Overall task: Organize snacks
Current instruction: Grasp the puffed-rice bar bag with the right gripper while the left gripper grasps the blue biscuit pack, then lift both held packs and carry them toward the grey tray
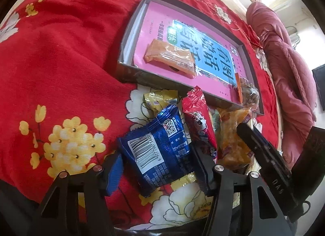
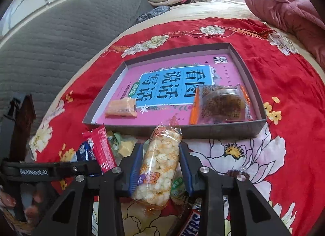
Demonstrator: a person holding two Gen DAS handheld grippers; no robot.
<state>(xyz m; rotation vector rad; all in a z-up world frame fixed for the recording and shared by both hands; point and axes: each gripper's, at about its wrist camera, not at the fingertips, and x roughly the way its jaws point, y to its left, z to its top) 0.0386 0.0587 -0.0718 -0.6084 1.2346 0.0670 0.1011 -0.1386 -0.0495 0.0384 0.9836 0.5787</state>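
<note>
My left gripper (image 1: 156, 166) is shut on a blue snack packet (image 1: 158, 144) with a barcode, its blue pads against both sides. Behind it lie a red packet (image 1: 200, 122) and a yellow packet (image 1: 158, 98). My right gripper (image 2: 160, 166) is shut on a clear packet of puffed rice cakes (image 2: 158, 160), just in front of the shallow grey box (image 2: 213, 132). On the pink book inside the box lie an orange wafer packet (image 2: 121, 108) and a brown cake packet (image 2: 221, 103).
All of it rests on a red floral cloth (image 1: 61, 53) over a bed. A Snickers bar (image 2: 191, 223) and a green packet (image 2: 178, 187) lie under my right gripper. A pink quilt (image 1: 284, 63) lies to the right, a grey padded headboard (image 2: 50, 42) to the left.
</note>
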